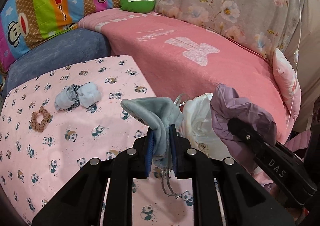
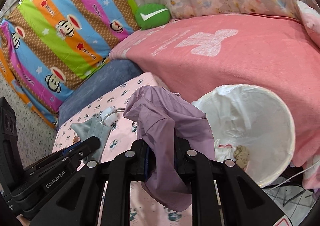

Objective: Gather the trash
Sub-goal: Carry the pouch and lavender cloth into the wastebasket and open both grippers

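Your left gripper (image 1: 161,146) pinches a grey pouch (image 1: 154,118); your right gripper (image 2: 161,158) clamps purple cloth (image 2: 168,126).
White bin (image 2: 288,126) sits just right.

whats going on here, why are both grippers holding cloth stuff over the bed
A person with two handheld grippers is clearing items off a panda-print sheet. The left gripper is shut on a grey pouch, and the right gripper is shut on a purple cloth. A white bin with a plastic liner sits just right of the purple cloth, already holding a few scraps. A scrunchie and rolled socks lie on the sheet.
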Motion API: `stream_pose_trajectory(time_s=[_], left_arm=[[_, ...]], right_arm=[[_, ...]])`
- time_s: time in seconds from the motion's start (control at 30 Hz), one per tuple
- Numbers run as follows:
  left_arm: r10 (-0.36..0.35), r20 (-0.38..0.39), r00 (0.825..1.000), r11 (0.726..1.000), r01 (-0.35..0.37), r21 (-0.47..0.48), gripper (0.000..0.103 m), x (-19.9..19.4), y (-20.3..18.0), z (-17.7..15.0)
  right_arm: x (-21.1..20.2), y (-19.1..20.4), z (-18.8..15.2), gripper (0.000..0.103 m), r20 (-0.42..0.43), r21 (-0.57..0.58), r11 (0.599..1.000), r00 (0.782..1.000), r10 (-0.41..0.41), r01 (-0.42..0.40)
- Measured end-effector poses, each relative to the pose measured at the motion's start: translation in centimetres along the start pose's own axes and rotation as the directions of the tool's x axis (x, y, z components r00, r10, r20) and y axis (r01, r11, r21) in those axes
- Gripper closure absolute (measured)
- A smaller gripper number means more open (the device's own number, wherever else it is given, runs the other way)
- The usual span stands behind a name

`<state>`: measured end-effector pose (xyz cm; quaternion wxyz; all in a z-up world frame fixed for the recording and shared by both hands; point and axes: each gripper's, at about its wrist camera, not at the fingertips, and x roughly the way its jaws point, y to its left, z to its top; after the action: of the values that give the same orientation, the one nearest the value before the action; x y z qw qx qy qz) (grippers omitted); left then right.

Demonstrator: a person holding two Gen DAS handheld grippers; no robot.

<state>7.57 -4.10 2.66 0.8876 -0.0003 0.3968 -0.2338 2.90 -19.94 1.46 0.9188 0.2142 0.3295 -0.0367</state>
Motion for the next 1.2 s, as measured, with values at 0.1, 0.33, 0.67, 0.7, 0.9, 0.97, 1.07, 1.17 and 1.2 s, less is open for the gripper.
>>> stream_pose_trajectory(time_s=[0.1, 0.33, 0.67, 0.7, 0.9, 0.97, 1.07, 1.17, 1.2], left_arm=[[-0.023, 0.003, 1.000, 0.999, 0.023, 0.040, 0.088, 0.6, -2.3, 0.7], [-0.071, -0.019, 0.997, 0.990, 0.073, 0.117, 0.088, 2.2, -6.6, 1.3], [-0.102, -0.063, 0.993, 0.978, 0.111, 0.176, 0.086, 3.8, -10.3, 1.3], [-0.102, -0.063, 0.993, 0.978, 0.112, 0.176, 0.085, 3.9, -10.4, 1.3], [-0.093, -0.060, 0.994, 0.984, 0.101, 0.146, 0.040, 4.4, -10.6, 1.7], [-0.077, -0.028, 0.997, 0.988, 0.080, 0.135, 0.031, 4.1, -10.4, 1.8], [-0.068, -0.032, 0.997, 0.988, 0.072, 0.138, 0.030, 4.1, -10.2, 2.0], [-0.058, -0.027, 0.998, 0.989, 0.061, 0.134, 0.030, 3.9, -9.8, 2.0], [-0.058, -0.026, 0.998, 0.990, 0.061, 0.131, 0.030, 3.9, -9.7, 2.1]], right_arm=[[-0.7, -1.5, 0.5, 0.086, 0.015, 0.014, 1.000, 1.000, -0.015, 0.015], [-2.1, -5.8, 1.5, 0.086, 0.040, 0.061, 0.996, 0.997, -0.068, 0.066], [-2.5, -9.9, 2.0, 0.085, 0.040, 0.116, 0.986, 0.992, -0.123, 0.118], [-2.5, -10.3, 2.0, 0.085, 0.040, 0.120, 0.985, 0.991, -0.128, 0.122], [-2.5, -11.0, 2.1, 0.078, 0.049, 0.134, 0.981, 0.988, -0.147, 0.139], [-2.6, -11.2, 2.2, 0.070, 0.057, 0.143, 0.979, 0.986, -0.155, 0.146], [-2.8, -11.1, 2.2, 0.062, 0.068, 0.145, 0.978, 0.985, -0.159, 0.148], [-3.0, -11.0, 2.4, 0.061, 0.073, 0.140, 0.979, 0.985, -0.159, 0.148], [-3.0, -10.9, 2.4, 0.061, 0.074, 0.138, 0.979, 0.985, -0.158, 0.147]])
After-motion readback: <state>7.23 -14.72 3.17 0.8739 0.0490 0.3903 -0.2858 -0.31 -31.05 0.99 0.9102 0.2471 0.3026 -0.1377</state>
